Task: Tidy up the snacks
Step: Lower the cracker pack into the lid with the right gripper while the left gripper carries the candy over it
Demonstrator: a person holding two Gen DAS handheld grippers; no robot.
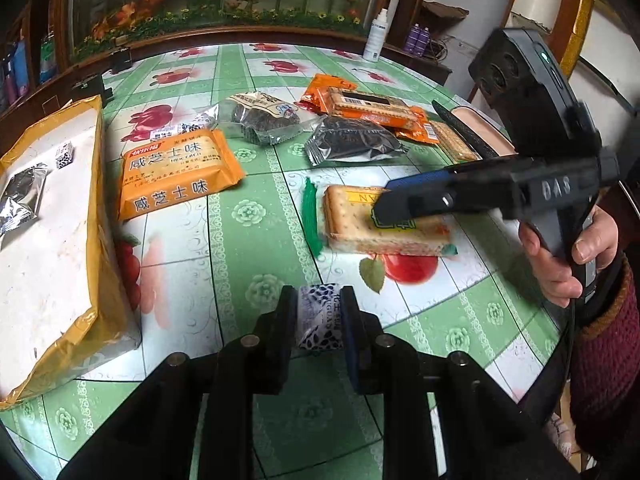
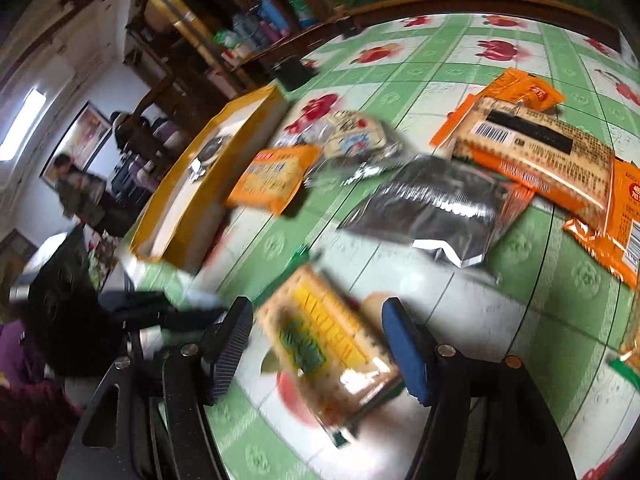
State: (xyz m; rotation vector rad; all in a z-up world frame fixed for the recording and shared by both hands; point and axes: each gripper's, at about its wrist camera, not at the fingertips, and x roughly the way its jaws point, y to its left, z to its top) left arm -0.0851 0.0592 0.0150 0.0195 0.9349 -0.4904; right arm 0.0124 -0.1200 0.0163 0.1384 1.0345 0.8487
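Note:
My left gripper (image 1: 319, 320) is shut on a small candy (image 1: 318, 314) in a white wrapper with a dark pattern, low over the table in the left wrist view. A clear pack of sandwich crackers (image 1: 360, 228) with a yellow and green label lies on the tablecloth. In the right wrist view this cracker pack (image 2: 332, 344) lies between the spread fingers of my right gripper (image 2: 320, 340), whose pads stand clear of it. In the left wrist view a hand holds the right gripper (image 1: 384, 204) over the pack's right end.
A yellow box (image 1: 108, 216) with a white bottom stands at the left, holding a silver packet (image 1: 20, 196) and a small candy (image 1: 64, 154). Orange cracker packs (image 1: 176, 176) (image 1: 372, 108), dark foil packets (image 1: 352, 140) and a white bottle (image 1: 376, 36) lie beyond.

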